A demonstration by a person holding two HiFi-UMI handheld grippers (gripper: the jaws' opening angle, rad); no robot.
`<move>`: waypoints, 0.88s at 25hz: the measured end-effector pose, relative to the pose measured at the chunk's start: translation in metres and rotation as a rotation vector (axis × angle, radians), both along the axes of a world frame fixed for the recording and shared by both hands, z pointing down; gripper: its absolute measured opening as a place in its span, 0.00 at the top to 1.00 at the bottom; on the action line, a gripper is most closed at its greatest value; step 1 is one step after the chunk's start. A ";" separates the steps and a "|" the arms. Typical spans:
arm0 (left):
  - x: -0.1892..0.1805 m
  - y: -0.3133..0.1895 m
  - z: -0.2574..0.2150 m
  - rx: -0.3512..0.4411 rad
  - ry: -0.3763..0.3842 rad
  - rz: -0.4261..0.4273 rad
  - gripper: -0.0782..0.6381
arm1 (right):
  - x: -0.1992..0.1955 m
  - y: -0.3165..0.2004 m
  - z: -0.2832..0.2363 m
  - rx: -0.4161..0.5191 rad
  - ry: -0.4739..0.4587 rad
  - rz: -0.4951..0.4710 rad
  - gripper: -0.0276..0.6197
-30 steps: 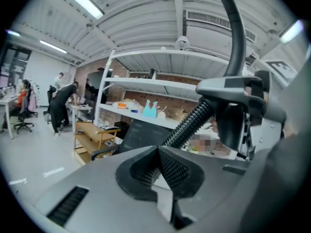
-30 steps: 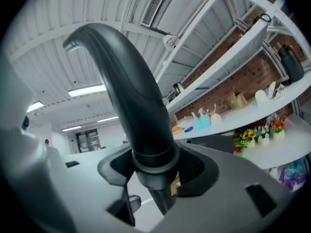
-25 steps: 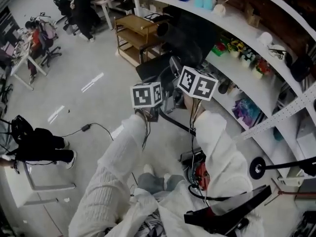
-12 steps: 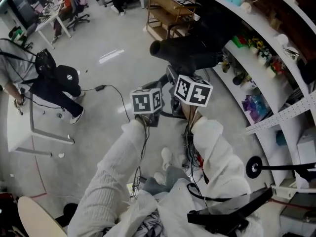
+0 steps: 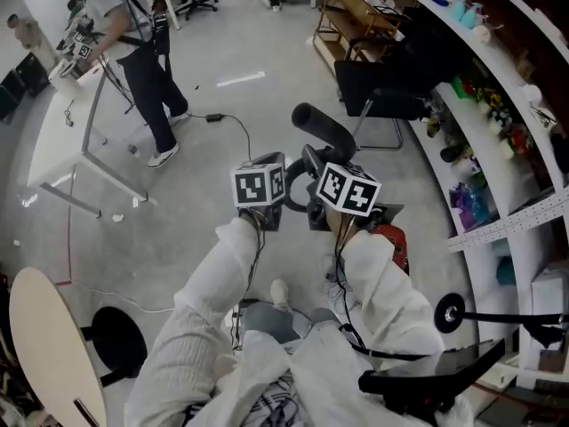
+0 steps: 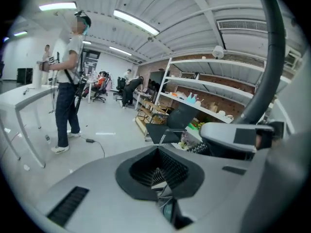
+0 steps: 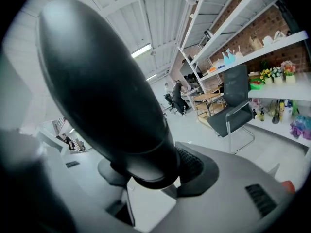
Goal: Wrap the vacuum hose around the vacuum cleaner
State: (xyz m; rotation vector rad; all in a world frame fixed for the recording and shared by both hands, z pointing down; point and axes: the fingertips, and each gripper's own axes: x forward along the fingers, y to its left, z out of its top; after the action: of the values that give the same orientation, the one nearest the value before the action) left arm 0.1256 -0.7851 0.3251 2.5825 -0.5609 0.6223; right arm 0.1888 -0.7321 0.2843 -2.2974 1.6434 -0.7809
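Note:
In the right gripper view my right gripper (image 7: 146, 178) is shut on the thick black end tube of the vacuum hose (image 7: 107, 86), which fills most of the frame. From the head view that tube (image 5: 324, 130) sticks up and to the left above the right marker cube (image 5: 348, 189). A dark hose loop (image 5: 296, 191) curves between the two cubes. The red vacuum cleaner (image 5: 392, 240) shows partly beside my right sleeve. My left gripper (image 6: 158, 173) has its ridged pads together with nothing seen between them. The hose (image 6: 270, 57) arcs down at its right.
A person (image 5: 133, 52) stands at the upper left beside a white table (image 5: 62, 123). A cable (image 5: 233, 123) lies on the floor. A black chair (image 5: 382, 96) and long shelves (image 5: 498, 114) line the right side. A round tabletop (image 5: 44, 354) is at lower left.
The head view has swung across the room, bringing the standing person and white table into view. Both grippers stay close together, the right one still on the black tube.

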 end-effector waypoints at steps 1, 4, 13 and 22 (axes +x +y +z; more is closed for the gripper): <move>-0.014 0.013 0.006 -0.017 -0.001 -0.024 0.89 | -0.013 0.016 0.005 0.001 -0.003 -0.017 0.59; -0.054 0.069 0.022 -0.059 0.011 -0.097 0.89 | -0.053 0.082 0.021 0.006 0.010 -0.073 0.59; -0.127 0.283 0.047 -0.040 0.004 -0.183 0.89 | -0.128 0.280 0.064 0.001 -0.017 -0.202 0.59; -0.225 0.373 0.043 0.005 -0.060 -0.274 0.89 | -0.200 0.381 0.097 -0.019 -0.068 -0.262 0.59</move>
State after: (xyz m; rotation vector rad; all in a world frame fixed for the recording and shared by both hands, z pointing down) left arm -0.0993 -0.4117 0.3686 2.4370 -0.9170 0.6047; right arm -0.0110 -0.3514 0.3813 -2.0666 1.9375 -0.9206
